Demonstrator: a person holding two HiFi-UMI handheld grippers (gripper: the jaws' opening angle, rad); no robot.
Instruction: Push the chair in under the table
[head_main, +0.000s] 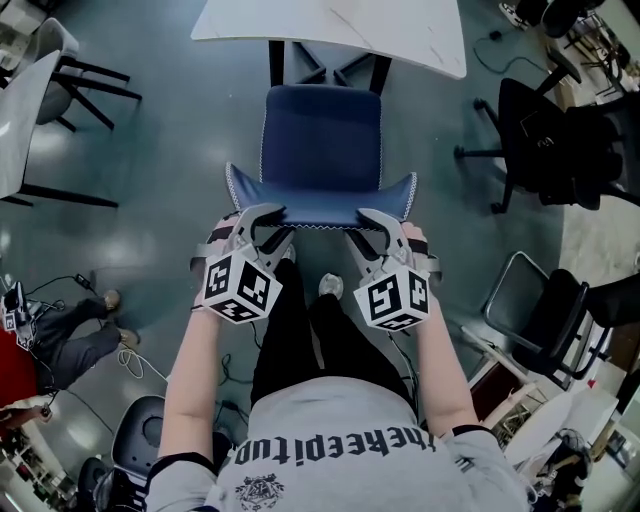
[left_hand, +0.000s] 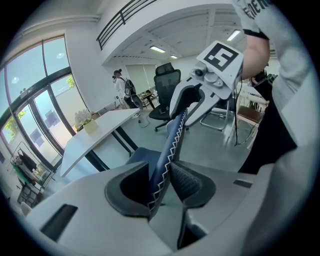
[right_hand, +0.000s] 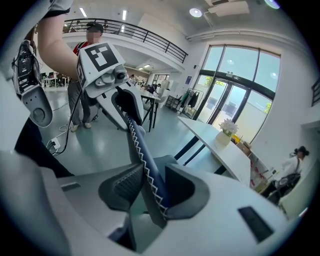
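The white marbled tabletop (head_main: 330, 30) lies farthest beyond both claws, straight ahead of them. Between it and the claws stands the chair (head_main: 322, 140), dark blue and padded, on the grey floor (head_main: 180, 150). Its squarish seat (head_main: 322, 130) stretches away from the claws, the far edge close to the tabletop's near edge, and the black legs (head_main: 275, 62) at that end reach beneath it. The backrest (head_main: 320, 205) curves like a wide band, flaring at both corners, edged with white zigzag stitching (left_hand: 172, 137). The left claw (head_main: 268, 222) is clamped on the backrest's top edge near its left corner, pads pressing both faces. The right claw (head_main: 374, 226) grips the same edge near the right corner, level with the left.
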